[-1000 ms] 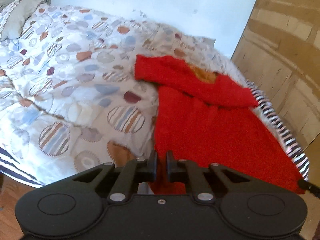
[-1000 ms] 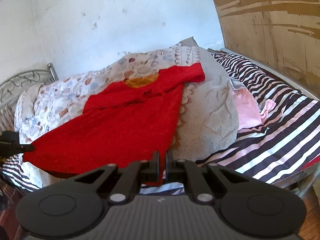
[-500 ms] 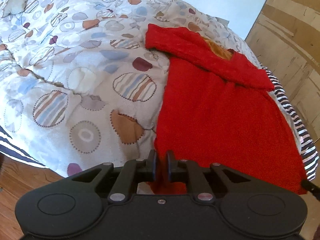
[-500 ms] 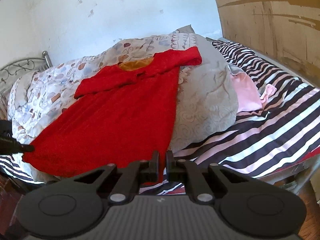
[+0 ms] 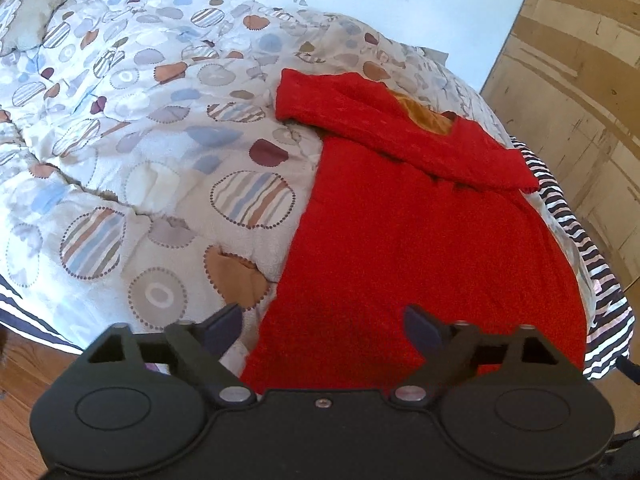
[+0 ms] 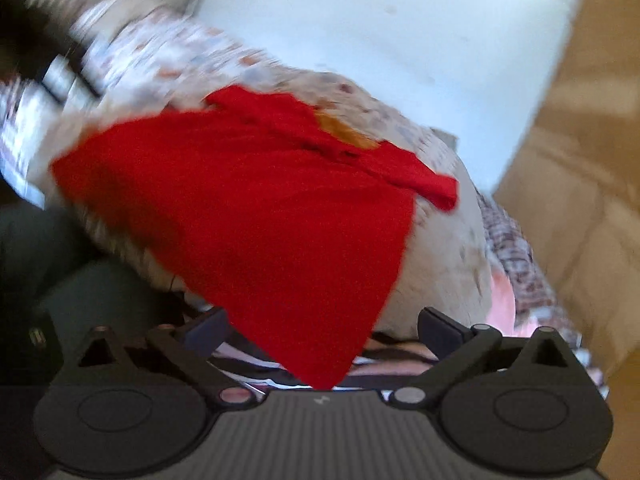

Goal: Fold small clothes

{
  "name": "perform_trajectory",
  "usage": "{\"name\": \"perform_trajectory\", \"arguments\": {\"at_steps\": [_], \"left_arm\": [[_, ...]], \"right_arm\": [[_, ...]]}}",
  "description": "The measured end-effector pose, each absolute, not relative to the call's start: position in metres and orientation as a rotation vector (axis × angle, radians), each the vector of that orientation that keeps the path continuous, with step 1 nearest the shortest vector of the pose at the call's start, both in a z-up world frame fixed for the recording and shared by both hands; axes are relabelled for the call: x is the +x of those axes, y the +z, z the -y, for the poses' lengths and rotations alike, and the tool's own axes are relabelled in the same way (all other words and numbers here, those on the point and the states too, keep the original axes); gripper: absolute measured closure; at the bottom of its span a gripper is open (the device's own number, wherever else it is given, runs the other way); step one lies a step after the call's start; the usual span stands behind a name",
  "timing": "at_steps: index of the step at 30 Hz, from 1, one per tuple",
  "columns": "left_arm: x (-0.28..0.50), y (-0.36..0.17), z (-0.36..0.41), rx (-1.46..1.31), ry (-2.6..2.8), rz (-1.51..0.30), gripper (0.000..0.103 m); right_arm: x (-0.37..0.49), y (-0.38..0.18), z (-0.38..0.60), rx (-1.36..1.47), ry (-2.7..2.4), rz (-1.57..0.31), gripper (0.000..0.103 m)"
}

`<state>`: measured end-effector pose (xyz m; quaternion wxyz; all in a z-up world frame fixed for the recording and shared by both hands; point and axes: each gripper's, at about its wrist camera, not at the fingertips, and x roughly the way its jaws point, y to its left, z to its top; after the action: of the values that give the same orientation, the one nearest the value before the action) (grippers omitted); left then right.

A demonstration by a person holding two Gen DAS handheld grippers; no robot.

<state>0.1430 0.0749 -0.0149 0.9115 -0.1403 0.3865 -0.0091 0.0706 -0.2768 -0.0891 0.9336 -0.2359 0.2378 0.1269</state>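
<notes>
Currently both of your tools stand spread apart and grasp nothing. Left tool [image 5: 324, 322]: jaws wide, hem of the red knit dress [image 5: 420, 240] lying between and beneath them, no pinch visible. Right tool [image 6: 322, 326]: jaws equally wide, the dress's bottom corner hanging in the gap between them, free of both fingers as far as the blurred right view allows.

Location of garment: the dress lies spread flat on the patterned quilt [image 5: 160, 160], toward the bed's right edge, beside the striped sheet [image 5: 600, 300]. Its hem sits at the near edge of the bed, its neck end farther up the bed. One sleeve [image 5: 400, 132] is laid across the chest, and an orange lining [image 5: 424, 110] shows at the neckline. In the right view something pink [image 6: 502, 292] lies beyond the dress; it is too smeared to name.

Judgement on step: the garment looks laid out and smoothed, with the sleeve turned in, and the lengthwise fold not yet made.

Next move, as I read it: you need to regrip, one tool on each hem corner, close firmly on the knit, then carry the hem up toward the neckline evenly. Thick knit may slip or bunch, so keep both corners level.
</notes>
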Motion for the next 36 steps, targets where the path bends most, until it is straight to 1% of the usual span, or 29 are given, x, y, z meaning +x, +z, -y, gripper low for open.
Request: {"name": "perform_trajectory", "arguments": {"at_steps": [1,2,8,10,12,13,14,15,16,17,18,19,20,22,28,36], "left_arm": [[0.142,-0.014,-0.073,-0.285,-0.018,-0.793,0.007],[0.142,-0.014,-0.072,-0.280,-0.018,-0.789,0.006],[0.140,-0.013,-0.067,-0.270,-0.031,-0.798,0.005],[0.139,-0.013,-0.065,-0.261,-0.043,-0.812,0.005],[0.139,-0.013,-0.063,-0.252,-0.066,-0.827,0.004],[0.139,-0.013,-0.062,-0.246,-0.073,-0.829,0.003],[0.139,-0.013,-0.060,-0.236,-0.080,-0.831,0.003],[0.139,-0.014,-0.058,-0.226,-0.089,-0.830,0.003],[0.138,-0.014,-0.055,-0.216,-0.101,-0.827,0.003],[0.138,-0.014,-0.053,-0.207,-0.115,-0.823,0.002],[0.138,-0.014,-0.050,-0.199,-0.130,-0.819,0.002],[0.138,-0.015,-0.047,-0.194,-0.151,-0.819,0.002],[0.137,-0.015,-0.045,-0.188,-0.175,-0.822,0.002],[0.136,-0.016,-0.038,-0.169,-0.226,-0.823,0.002],[0.127,-0.019,-0.013,-0.030,-0.324,-0.767,0.001],[0.124,-0.031,0.018,0.110,-0.330,-0.726,0.001]], "right_arm": [[0.071,-0.095,0.268,-0.537,0.251,-0.473,0.000],[0.070,-0.102,0.260,-0.588,0.238,-0.458,0.000],[0.087,-0.145,0.225,-0.831,0.117,-0.433,0.000],[0.084,-0.153,0.218,-0.906,0.110,-0.393,0.006],[0.076,-0.155,0.214,-0.953,0.127,-0.353,0.023],[0.072,-0.152,0.214,-0.959,0.138,-0.334,0.027],[0.069,-0.150,0.214,-0.958,0.151,-0.323,0.039],[0.065,-0.146,0.215,-0.949,0.174,-0.326,0.058],[0.063,-0.140,0.217,-0.929,0.204,-0.344,0.067],[0.062,-0.133,0.218,-0.904,0.235,-0.365,0.080],[0.060,-0.123,0.220,-0.860,0.272,-0.391,0.086],[0.060,-0.113,0.222,-0.806,0.294,-0.413,0.089],[0.062,-0.101,0.225,-0.740,0.315,-0.437,0.093],[0.069,-0.078,0.236,-0.606,0.352,-0.466,0.097],[0.110,-0.012,0.271,-0.284,0.461,-0.491,0.098],[0.180,0.034,0.290,-0.076,0.583,-0.554,0.098]]}}
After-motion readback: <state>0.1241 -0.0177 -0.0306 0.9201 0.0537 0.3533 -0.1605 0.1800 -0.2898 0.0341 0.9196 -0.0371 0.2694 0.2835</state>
